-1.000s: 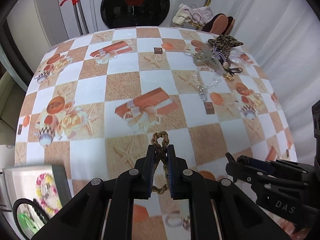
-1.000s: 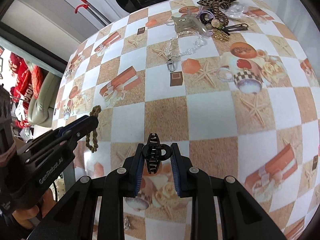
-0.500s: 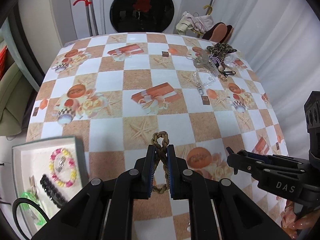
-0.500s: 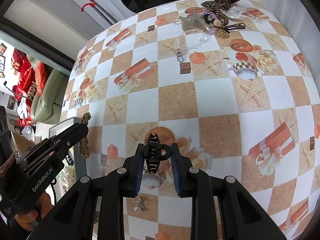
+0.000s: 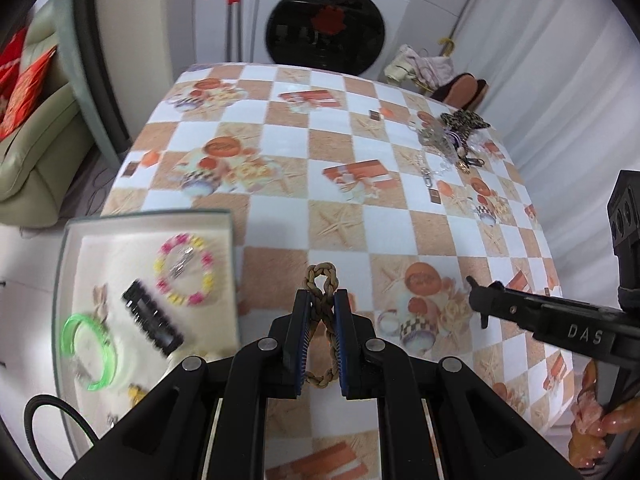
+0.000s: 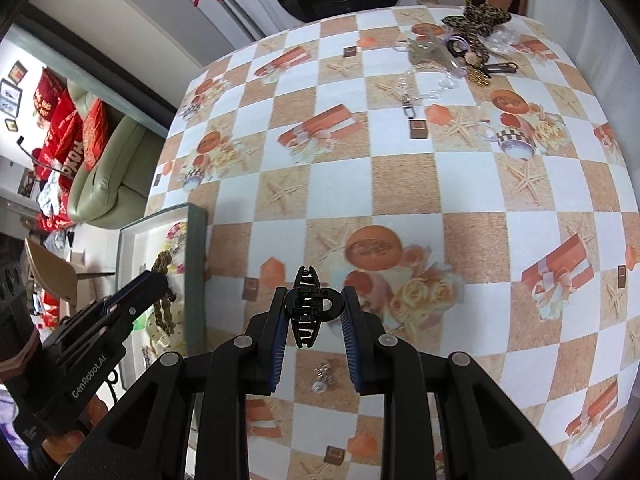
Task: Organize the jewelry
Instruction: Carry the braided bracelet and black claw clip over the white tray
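My left gripper point(image 5: 321, 300) is shut on a brown braided loop point(image 5: 321, 276) and hangs above the checked tablecloth, just right of a grey-rimmed tray point(image 5: 148, 214). In the tray lie a pink and yellow bead bracelet point(image 5: 166, 246), a black comb clip point(image 5: 152, 322) and a green bangle point(image 5: 70, 332). My right gripper point(image 6: 313, 296) is shut on a black claw hair clip point(image 6: 306, 308) above the near part of the table. In the right wrist view, the left gripper point(image 6: 160, 280) holds the braid point(image 6: 162, 264) over the tray point(image 6: 196, 248).
A heap of hair accessories and jewelry point(image 6: 460, 52) with a clear chain point(image 6: 424, 92) lies at the far right corner. A small silver earring point(image 6: 322, 376) rests on the cloth under my right gripper. A washing machine point(image 5: 324, 28) stands behind the table and a sofa point(image 5: 36, 136) to the left.
Both grippers have pulled back and risen, away from the far heap, keeping their grips. The tray has come fully into view, and the braid now hangs over it.
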Tool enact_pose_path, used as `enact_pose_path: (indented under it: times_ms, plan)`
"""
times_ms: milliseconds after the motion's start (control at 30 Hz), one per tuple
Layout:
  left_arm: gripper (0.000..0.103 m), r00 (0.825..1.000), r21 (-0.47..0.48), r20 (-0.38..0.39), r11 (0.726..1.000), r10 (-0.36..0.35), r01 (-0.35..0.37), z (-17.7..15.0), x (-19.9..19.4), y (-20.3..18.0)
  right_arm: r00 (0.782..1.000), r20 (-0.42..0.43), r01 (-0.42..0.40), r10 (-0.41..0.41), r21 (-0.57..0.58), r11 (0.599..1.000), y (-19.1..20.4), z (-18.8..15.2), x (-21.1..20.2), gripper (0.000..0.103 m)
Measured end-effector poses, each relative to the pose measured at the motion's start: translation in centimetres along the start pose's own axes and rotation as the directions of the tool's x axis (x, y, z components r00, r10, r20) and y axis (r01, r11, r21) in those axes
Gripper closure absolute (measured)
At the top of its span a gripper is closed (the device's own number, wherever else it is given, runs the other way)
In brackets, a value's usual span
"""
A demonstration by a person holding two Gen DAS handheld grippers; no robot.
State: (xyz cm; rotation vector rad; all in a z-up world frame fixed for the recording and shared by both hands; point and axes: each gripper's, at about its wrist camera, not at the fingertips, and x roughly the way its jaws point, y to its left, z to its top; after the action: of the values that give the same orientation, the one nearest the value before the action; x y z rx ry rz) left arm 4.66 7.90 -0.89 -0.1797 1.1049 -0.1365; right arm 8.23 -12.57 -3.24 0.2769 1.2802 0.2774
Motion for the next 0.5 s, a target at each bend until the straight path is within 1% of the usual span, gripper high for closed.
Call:
enact_pose_path:
  times_ms: [300,500]
  plan:
    - [0.086,0.999,-0.091,0.024,0.995,0.043,-0.040,-3.0,-3.4,4.6,0.999,-0.017,-0.029,0.028,-0.074,0.997,4.4,-0.1,-0.4,0.075]
    - [0.086,0.994,-0.167,0.022,0.981,0.107,-0.102,-5.1,-4.9,8.6,0.998,-0.038,-0.064,0.059,-0.145,0.987,8.2,-0.1,0.4,0.075]
